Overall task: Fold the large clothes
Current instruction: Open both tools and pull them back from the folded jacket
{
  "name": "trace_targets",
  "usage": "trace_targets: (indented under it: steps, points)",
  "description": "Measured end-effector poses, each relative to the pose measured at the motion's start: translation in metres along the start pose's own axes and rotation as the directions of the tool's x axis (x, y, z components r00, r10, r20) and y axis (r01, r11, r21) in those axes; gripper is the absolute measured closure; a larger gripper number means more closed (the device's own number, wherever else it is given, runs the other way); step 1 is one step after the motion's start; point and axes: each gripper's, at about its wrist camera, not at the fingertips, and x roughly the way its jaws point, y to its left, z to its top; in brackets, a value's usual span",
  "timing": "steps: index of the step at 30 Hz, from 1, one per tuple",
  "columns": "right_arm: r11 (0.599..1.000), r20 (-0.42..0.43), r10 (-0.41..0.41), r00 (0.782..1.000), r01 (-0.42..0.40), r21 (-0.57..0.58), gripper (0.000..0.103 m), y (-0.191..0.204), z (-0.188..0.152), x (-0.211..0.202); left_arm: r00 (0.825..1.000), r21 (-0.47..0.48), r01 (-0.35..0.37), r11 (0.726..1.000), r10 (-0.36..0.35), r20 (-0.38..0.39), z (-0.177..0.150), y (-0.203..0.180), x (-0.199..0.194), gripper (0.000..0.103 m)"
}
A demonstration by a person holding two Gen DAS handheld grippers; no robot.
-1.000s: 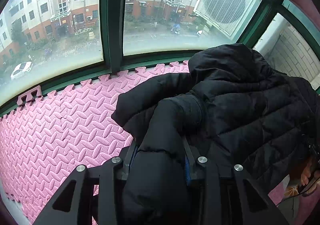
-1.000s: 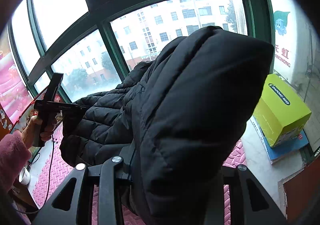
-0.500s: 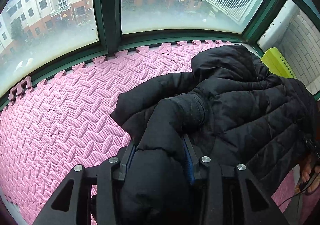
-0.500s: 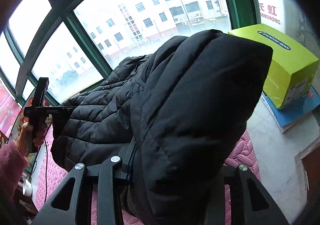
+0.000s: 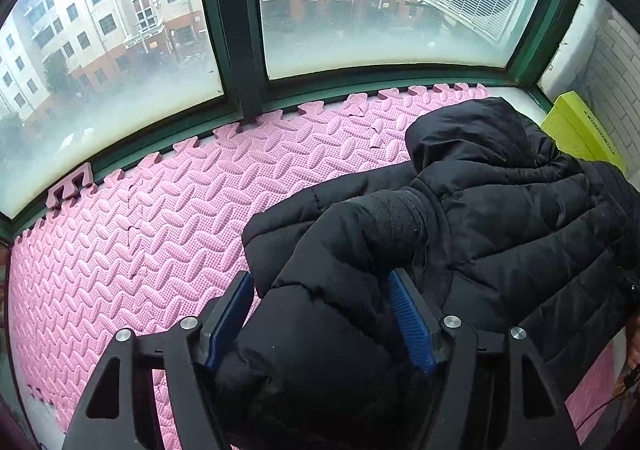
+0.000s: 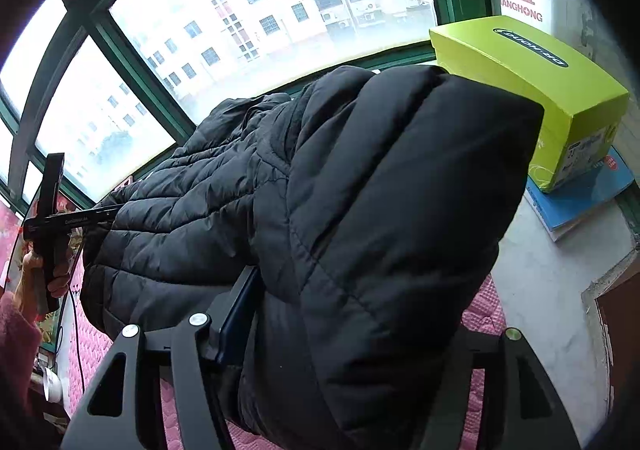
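Black puffer jacket (image 5: pixel 500 234) held up by two handheld grippers above a pink foam floor mat (image 5: pixel 160 234).

The left gripper (image 5: pixel 320 322) has its jaws pinching a sleeve near the cuff; the right gripper (image 6: pixel 320 314) pinches a thick padded edge, likely spreading the jacket to lay it flat for folding. A yellow-green box (image 6: pixel 528 90) sits nearby.

A broad stretch of pink foam mat (image 5: pixel 152 242) was left uncovered to the left of the black puffer jacket (image 5: pixel 500 218), up to the green window frame (image 5: pixel 228 50) by which it was bounded at the far edge. The right side was closed off by a yellow-green box (image 6: pixel 532 90), stacked on a blue box (image 6: pixel 580 202) near the jacket, and by a brick wall (image 5: pixel 612 70). Bare floor (image 6: pixel 548 270) was seen beside the boxes.
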Motion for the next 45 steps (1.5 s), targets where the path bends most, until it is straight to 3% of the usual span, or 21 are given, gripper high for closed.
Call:
trace_targets:
  steps: [5, 12, 16, 21, 25, 30, 39, 45]
  points:
    - [0.999, -0.019, -0.030, 0.999, 0.030, 0.009, 0.029, 0.004, -0.002, -0.005, 0.999, 0.023, -0.031, 0.999, 0.031, 0.018, -0.007, -0.006, -0.012, 0.029]
    - [0.998, -0.048, -0.060, 0.997, 0.060, 0.010, 0.028, 0.005, -0.006, -0.009, 0.999, 0.029, -0.021, 0.999, 0.020, 0.032, -0.020, -0.007, -0.029, 0.029]
    - [0.999, -0.054, -0.040, 0.998, 0.042, 0.033, 0.028, -0.002, -0.005, -0.018, 0.999, 0.037, -0.029, 0.999, 0.027, 0.045, -0.028, -0.008, -0.041, 0.029]
    - [0.995, -0.033, -0.095, 0.995, 0.095, 0.022, 0.028, -0.004, -0.007, -0.033, 0.998, 0.047, -0.043, 0.998, 0.040, 0.049, -0.037, -0.008, -0.050, 0.029]
    - [0.975, 0.036, -0.215, 0.976, 0.216, -0.042, 0.028, 0.007, -0.006, -0.047, 0.996, 0.058, -0.065, 0.996, 0.061, 0.071, -0.041, -0.008, -0.062, 0.029]
    - [0.979, 0.089, -0.174, 0.981, 0.182, -0.095, 0.028, 0.034, -0.004, -0.060, 0.994, 0.038, -0.058, 0.998, 0.054, 0.093, -0.042, -0.003, -0.080, 0.029]
    - [0.976, 0.052, -0.145, 0.988, 0.151, -0.159, 0.028, 0.077, -0.019, -0.035, 0.991, 0.029, -0.018, 0.999, 0.014, 0.136, -0.072, -0.004, -0.118, 0.021]
    - [0.968, -0.004, -0.199, 0.980, 0.196, -0.155, 0.027, 0.073, -0.029, -0.007, 0.992, 0.037, 0.010, 0.999, -0.014, 0.126, -0.102, -0.008, -0.119, 0.020]
